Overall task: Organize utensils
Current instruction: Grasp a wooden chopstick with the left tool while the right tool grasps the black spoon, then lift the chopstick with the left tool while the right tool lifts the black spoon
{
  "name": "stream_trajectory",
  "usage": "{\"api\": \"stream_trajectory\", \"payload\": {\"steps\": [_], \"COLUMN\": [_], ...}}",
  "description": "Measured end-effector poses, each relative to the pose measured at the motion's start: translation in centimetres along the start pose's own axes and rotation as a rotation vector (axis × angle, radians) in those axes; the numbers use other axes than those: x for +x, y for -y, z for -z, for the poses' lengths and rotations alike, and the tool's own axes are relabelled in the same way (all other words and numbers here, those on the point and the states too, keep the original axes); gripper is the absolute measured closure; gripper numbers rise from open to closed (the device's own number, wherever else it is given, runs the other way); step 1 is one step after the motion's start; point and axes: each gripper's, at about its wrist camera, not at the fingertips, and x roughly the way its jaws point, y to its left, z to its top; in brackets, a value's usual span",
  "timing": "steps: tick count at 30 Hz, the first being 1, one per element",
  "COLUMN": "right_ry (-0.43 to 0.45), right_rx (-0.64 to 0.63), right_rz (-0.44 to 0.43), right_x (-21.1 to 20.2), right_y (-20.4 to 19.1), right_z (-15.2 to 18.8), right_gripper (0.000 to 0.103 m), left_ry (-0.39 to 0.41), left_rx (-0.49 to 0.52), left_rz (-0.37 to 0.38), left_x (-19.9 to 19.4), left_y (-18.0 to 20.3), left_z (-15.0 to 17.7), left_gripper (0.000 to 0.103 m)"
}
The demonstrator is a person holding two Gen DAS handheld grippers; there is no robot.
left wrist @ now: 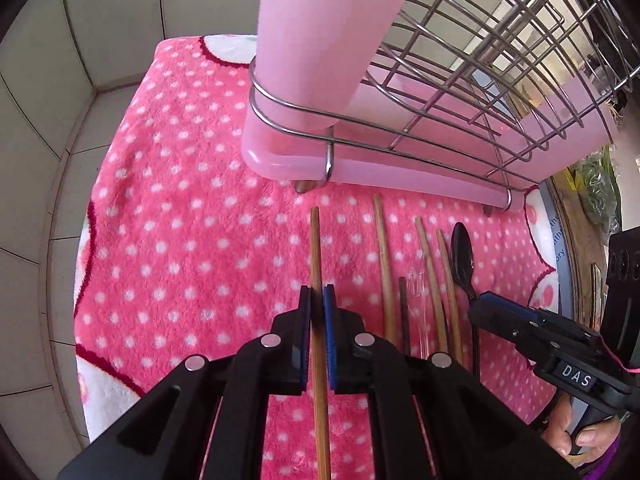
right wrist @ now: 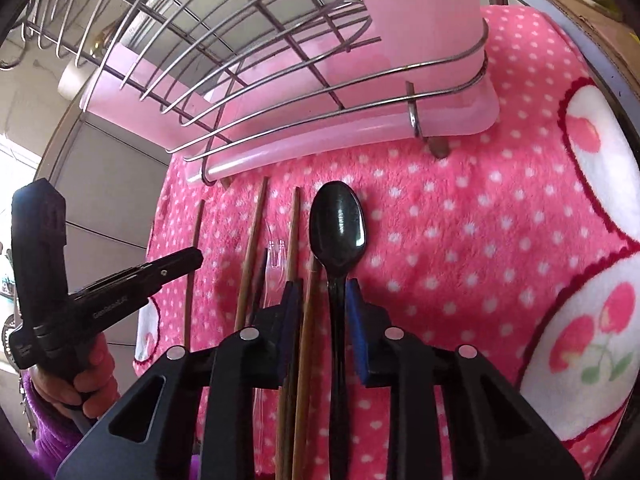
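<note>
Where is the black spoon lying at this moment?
In the right wrist view, the black spoon lies on the pink towel, its handle between the open fingers of the right gripper, right of the chopsticks, before the dish rack.

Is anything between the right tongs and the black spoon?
Nothing visible is. The right tongs already straddle the black spoon handle, but a wooden chopstick also lies inside the gap, left of the spoon.
</note>
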Motion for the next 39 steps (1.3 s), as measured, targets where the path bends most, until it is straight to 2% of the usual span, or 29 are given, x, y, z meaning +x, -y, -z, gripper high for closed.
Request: {"api": "stream_trajectory", "payload": {"steps": [11, 13, 15, 29, 34, 39], "right_ry": [-0.03, -0.02, -0.011, 0.053, 0.096, 0.17], "right_rx": [-0.009, -0.015, -0.007, 0.109, 0.1, 0.089], "right_rz": [0.09, 0.097, 0.09, 0.047, 0.024, -0.004], "right_x": [2.6, 2.7, 2.7, -0.4, -1.2, -3.9], "right_y": [-1.6, -1.8, -1.7, 3.5, 3.6, 4.4], "right_z": [-1.0, -1.0, -1.0, 0.9, 1.4, 2.3], "right_gripper": [0.077, 0.087, 0.09, 0.091, 0.092, 0.092], "left_ry": [-0.042, -0.043, -0.043, -0.077, -0.037, 0.046], "left_rx": [-0.015, -0.011, -0.001, -0.045, -0.039, -0.04], "left_rz": [-0.003, -0.003, -0.005, 0.022, 0.022, 0.031], "left_x": [0.7, 0.8, 1.0, 2.2, 1.5, -0.8], "left_y": [-2.6, -2.6, -2.3, -2.0, -2.5, -2.8], "left_z": [0.2, 0.1, 0.1, -0.6, 0.0, 1.1], "left_gripper": [0.096, 0.096, 0.096, 0.094, 0.098, 0.098]}}
